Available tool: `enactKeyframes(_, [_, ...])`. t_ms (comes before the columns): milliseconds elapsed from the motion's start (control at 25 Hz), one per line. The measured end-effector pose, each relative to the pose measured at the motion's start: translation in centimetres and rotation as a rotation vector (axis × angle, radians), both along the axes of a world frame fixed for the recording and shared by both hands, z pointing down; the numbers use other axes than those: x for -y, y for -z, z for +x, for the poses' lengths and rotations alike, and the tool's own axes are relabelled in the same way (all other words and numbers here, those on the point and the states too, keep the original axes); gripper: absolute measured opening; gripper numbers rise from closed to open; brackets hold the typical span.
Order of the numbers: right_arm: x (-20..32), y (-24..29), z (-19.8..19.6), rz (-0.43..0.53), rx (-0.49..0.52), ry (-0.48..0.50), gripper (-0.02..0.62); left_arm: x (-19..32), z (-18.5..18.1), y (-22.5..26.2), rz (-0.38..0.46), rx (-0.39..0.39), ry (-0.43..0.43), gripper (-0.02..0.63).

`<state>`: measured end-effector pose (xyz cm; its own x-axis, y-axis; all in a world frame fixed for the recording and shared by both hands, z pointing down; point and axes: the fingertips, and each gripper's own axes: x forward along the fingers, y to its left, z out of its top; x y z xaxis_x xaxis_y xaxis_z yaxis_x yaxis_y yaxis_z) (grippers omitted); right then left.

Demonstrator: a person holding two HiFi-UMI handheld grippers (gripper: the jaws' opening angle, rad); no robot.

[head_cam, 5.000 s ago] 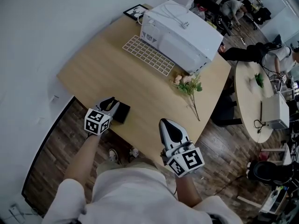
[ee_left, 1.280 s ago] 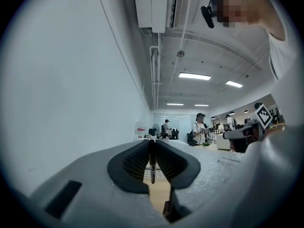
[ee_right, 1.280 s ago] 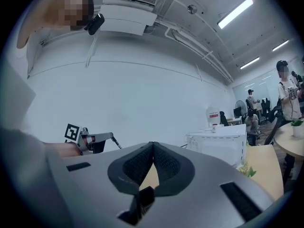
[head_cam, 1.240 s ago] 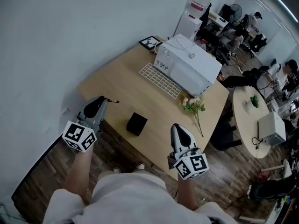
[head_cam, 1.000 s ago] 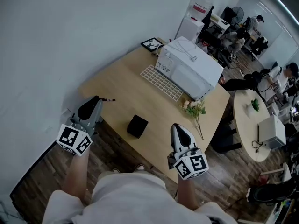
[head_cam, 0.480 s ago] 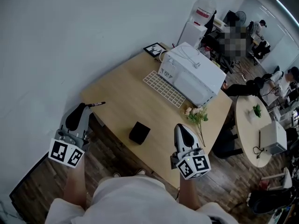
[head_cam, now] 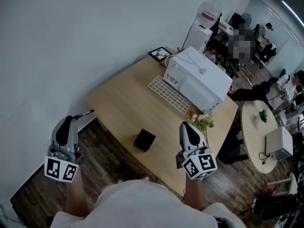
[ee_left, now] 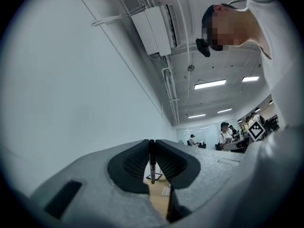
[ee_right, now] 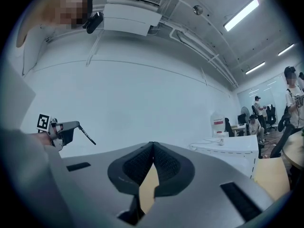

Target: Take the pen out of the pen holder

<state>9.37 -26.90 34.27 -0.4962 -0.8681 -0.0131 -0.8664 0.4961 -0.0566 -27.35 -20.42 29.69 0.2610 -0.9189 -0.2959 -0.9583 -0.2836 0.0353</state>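
A thin dark pen (head_cam: 84, 113) sticks out of my left gripper (head_cam: 69, 119), which is shut on it and held off the table's left edge, above the floor. In the left gripper view the pen (ee_left: 152, 161) stands upright, pinched between the dark pads. The black, cube-shaped pen holder (head_cam: 144, 140) stands on the wooden table (head_cam: 123, 106) near its front edge, apart from both grippers. My right gripper (head_cam: 186, 126) hovers over the table's front right part, shut and empty. The right gripper view shows its pads meeting (ee_right: 152, 146), with the left gripper (ee_right: 64, 130) and pen (ee_right: 87, 135) far to the left.
A white microwave-like box (head_cam: 198, 82), a white keyboard (head_cam: 169, 94) and a small framed picture (head_cam: 160, 54) sit at the table's far side. A flower sprig (head_cam: 203, 123) lies at the right edge. A white wall runs along the left. A round table (head_cam: 266, 132) stands to the right.
My left gripper has carried the pen left and toward me, from above the table's left corner to beyond its edge over the floor. The right gripper shifted only slightly.
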Motion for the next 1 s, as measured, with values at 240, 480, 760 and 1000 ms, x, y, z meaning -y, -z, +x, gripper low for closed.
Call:
enactKeyframes(240, [0.4, 1.0, 0.6, 0.020, -0.030, -0.018, 0.002, -1.0, -1.2, -1.6, -0.044, -0.038, 0.020, 0.051])
enactKeyframes(480, [-0.4, 1.8, 1.9, 0.037, -0.053, -0.055, 0.002, -1.8, -0.7, -3.3, -0.090, -0.066, -0.024, 0.051])
enactKeyframes(760, [-2.0, 2.0, 3.7, 0.043, -0.048, -0.108, 0.002, -2.3, -0.2, -2.8, -0.078, -0.048, -0.039, 0.051])
enactKeyframes(1000, [-3.5, 1.6, 4.5, 0.042, -0.033, -0.127, 0.002, -2.6, 0.6, -2.1, -0.060, -0.032, -0.059, 0.051])
